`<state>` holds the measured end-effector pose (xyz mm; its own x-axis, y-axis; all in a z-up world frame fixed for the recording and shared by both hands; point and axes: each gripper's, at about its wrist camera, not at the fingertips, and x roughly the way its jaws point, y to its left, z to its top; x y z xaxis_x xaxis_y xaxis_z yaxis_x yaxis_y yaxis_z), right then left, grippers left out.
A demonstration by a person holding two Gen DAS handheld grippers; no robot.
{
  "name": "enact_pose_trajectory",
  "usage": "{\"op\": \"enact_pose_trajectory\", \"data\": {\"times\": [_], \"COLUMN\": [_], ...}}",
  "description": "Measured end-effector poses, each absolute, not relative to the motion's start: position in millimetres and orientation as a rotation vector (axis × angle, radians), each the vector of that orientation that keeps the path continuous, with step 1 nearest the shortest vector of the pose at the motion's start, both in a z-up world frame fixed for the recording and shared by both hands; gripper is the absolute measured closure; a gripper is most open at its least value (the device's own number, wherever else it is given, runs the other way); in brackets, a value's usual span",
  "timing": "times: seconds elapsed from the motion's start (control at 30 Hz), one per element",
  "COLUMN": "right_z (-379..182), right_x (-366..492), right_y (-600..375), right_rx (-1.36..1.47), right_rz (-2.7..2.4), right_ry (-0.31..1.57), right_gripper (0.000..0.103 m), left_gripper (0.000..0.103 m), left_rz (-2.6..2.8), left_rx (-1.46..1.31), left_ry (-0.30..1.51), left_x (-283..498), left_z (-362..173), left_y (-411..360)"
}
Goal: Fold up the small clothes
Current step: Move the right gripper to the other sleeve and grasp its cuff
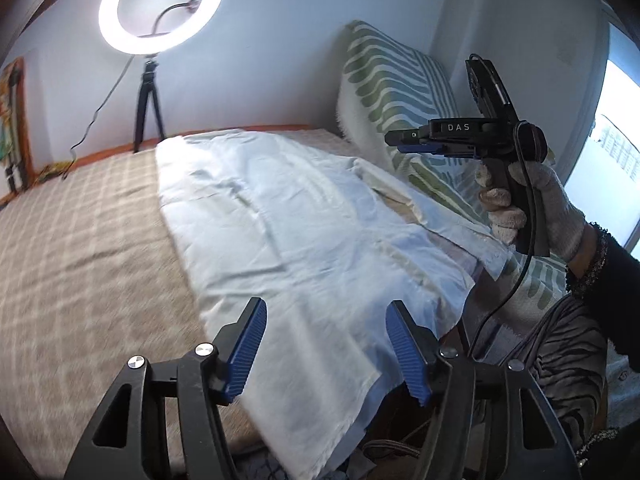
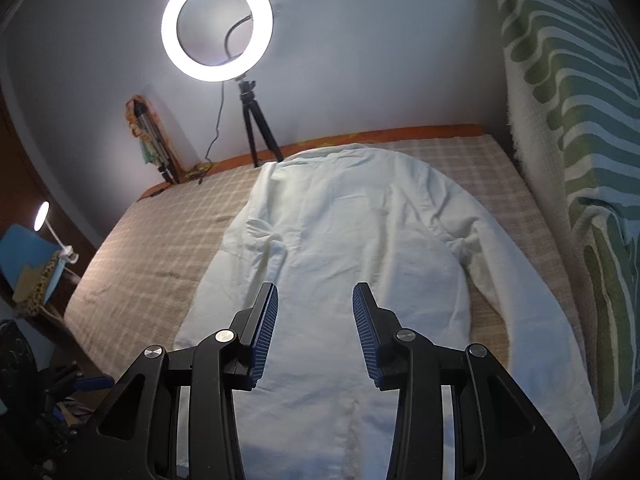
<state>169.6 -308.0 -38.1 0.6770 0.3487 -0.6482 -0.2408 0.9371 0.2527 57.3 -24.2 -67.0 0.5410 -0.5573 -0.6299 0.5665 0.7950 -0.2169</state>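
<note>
A white long-sleeved shirt lies spread flat on the checked bedcover, collar at the far end, one sleeve running along the right side. It also shows in the left wrist view. My left gripper is open and empty above the shirt's near hem at the bed edge. My right gripper is open and empty above the shirt's lower middle. In the left wrist view the right gripper is held up in a gloved hand, above the shirt's right side.
A lit ring light on a black tripod stands at the far edge of the bed. A green-and-white striped cushion lines the right side. A small desk lamp and blue items sit left of the bed.
</note>
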Motion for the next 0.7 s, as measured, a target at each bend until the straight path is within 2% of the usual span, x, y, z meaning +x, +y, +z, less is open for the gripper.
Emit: {"op": "enact_pose_trajectory", "data": {"times": [0.27,0.7], "right_z": [-44.2,-107.7], "right_x": [179.0,201.2], "right_y": [-390.7,-487.0], "right_rx": [0.145,0.266], "right_rz": [0.159,0.048], "right_ry": [0.811,0.949], "right_gripper": [0.066,0.066], "left_gripper": [0.039,0.039], "left_rz": [-0.762,-0.800], "left_rx": [0.040,0.062], "left_ry": [0.804,0.883], "left_x": [93.7,122.3], "left_z": [-75.9,-103.2], "left_y": [-77.7,-118.7]}}
